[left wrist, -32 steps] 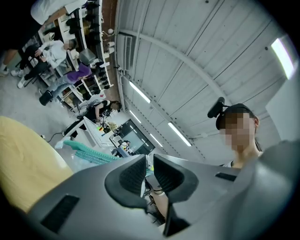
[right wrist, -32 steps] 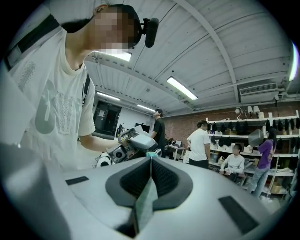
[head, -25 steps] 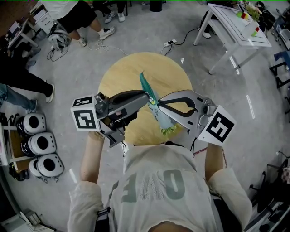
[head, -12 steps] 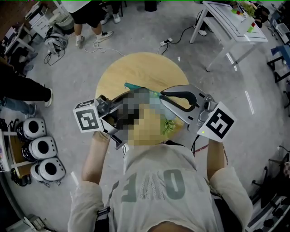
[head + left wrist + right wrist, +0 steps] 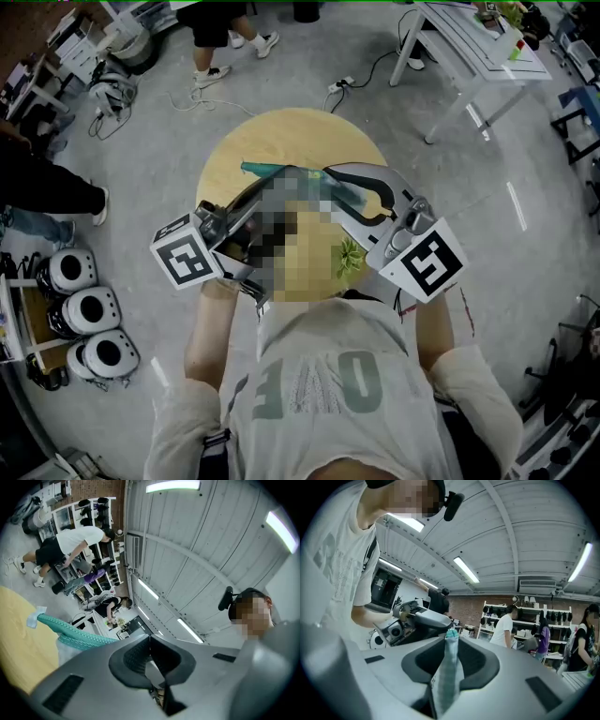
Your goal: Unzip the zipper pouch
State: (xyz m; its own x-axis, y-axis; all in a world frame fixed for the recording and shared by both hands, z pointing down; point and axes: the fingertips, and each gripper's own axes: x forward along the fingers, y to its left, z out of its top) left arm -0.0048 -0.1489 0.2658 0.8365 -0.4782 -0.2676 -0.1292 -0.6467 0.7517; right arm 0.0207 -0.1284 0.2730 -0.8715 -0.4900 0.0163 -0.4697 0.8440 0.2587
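The teal zipper pouch hangs in the air over the round wooden table, stretched between both grippers; a blur patch covers its middle. My left gripper comes in from the left. In the left gripper view its jaws are shut on a small grey tab that looks like the zipper pull, and the pouch trails off to the left. My right gripper comes in from the right. Its jaws have just been opening, and the pouch's end still stands between them.
A small green thing lies on the table near its front edge. On the floor are white round helmets at the left, a white desk at the upper right and cables. People stand at the left and top.
The pouch has swung from pointing away from the person to lying crosswise, its far end now at the left. Both grippers have shifted a little further over the table.
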